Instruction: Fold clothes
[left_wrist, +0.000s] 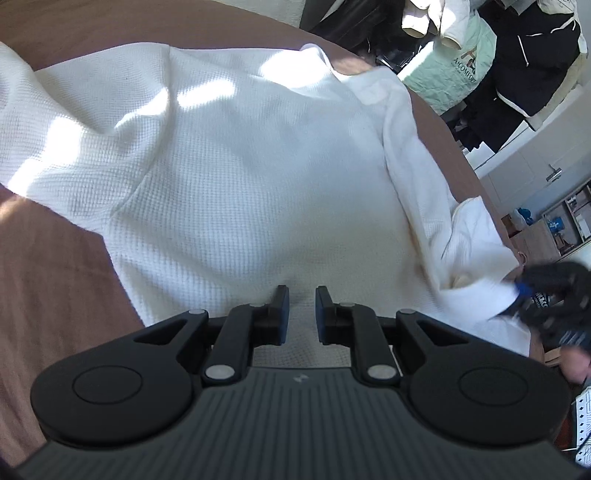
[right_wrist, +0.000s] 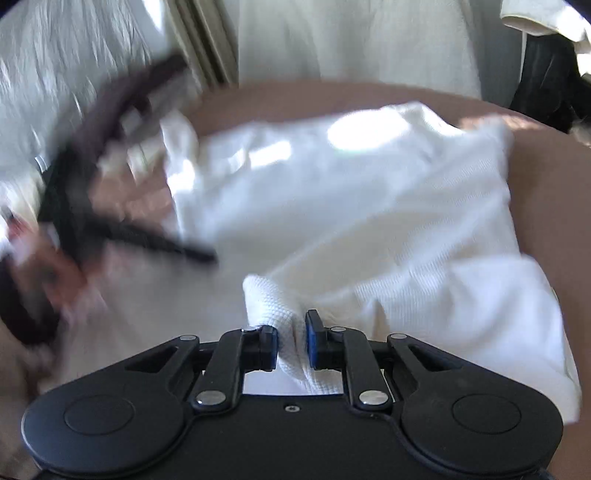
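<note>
A white waffle-knit garment (left_wrist: 240, 166) lies spread on a brown bed cover (left_wrist: 55, 277). My left gripper (left_wrist: 302, 314) sits at the garment's near edge; its jaws are narrow, with cloth pinched in the gap. At the right edge, one side of the garment is bunched up beside the blurred black body of the right gripper (left_wrist: 550, 299). In the right wrist view my right gripper (right_wrist: 291, 339) is shut on a thick fold of the white garment (right_wrist: 369, 206), which fills the gap between the pads. The left gripper's blurred frame (right_wrist: 92, 206) and a hand (right_wrist: 55, 273) show at the left.
The brown cover (right_wrist: 546, 184) borders the garment on the right. Dark and light clothes (left_wrist: 517, 66) hang at the back right, above white cabinets (left_wrist: 535, 162) and open shelves (left_wrist: 569, 221). Pale curtains (right_wrist: 332, 44) stand behind the bed.
</note>
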